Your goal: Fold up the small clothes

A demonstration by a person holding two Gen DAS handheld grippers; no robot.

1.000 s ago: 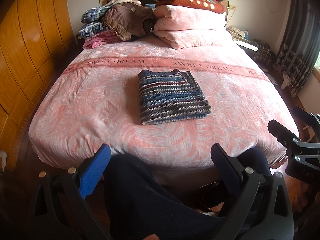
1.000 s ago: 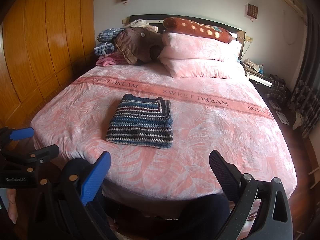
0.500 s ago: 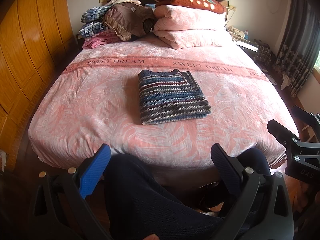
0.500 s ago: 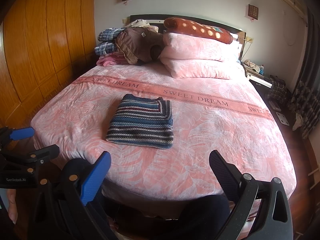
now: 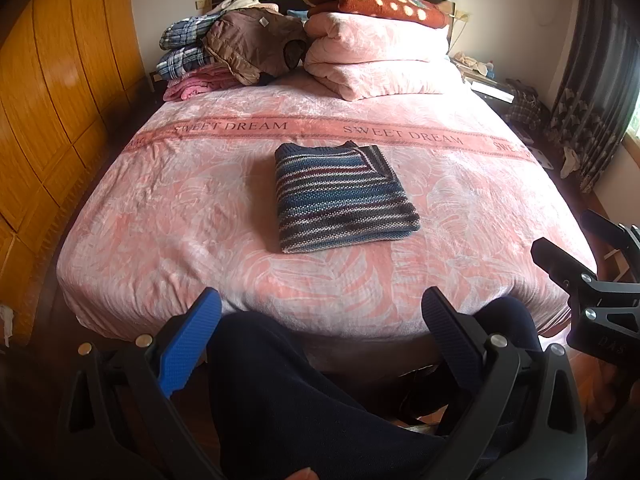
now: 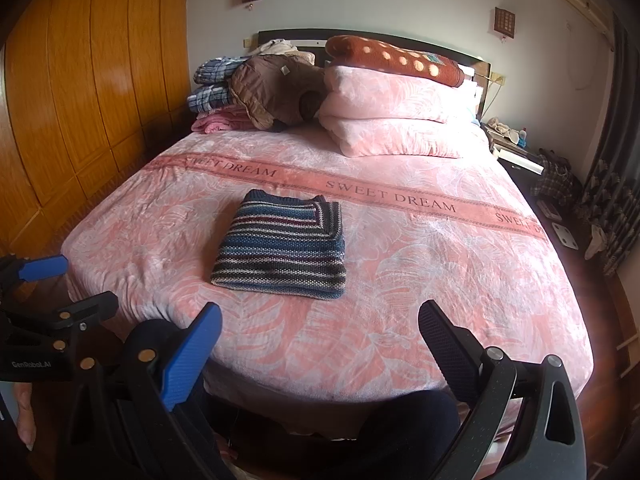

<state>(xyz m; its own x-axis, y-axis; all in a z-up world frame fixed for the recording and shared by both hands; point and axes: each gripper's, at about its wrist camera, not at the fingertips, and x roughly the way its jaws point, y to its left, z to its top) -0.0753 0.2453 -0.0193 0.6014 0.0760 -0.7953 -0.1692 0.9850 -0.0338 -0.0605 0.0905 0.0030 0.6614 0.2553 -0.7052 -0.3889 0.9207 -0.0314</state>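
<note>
A striped knit sweater (image 5: 340, 196) (image 6: 282, 246) lies folded into a neat rectangle in the middle of the pink bed (image 5: 160, 216) (image 6: 440, 280). My left gripper (image 5: 320, 320) is held back off the foot of the bed, over a person's dark-trousered legs, open with nothing between its fingers. My right gripper (image 6: 320, 332) also hangs before the bed's near edge, open and empty. Each gripper shows at the side of the other's view: the right gripper (image 5: 588, 256) and the left gripper (image 6: 60, 284). Neither touches the sweater.
A pile of clothes (image 5: 224, 52) and stacked pink pillows (image 5: 380, 60) with a spotted brown blanket (image 6: 396, 60) sit at the headboard. A wooden wardrobe (image 6: 80, 100) lines the left wall. A cluttered nightstand (image 6: 516, 152) and curtains (image 5: 592, 92) stand on the right.
</note>
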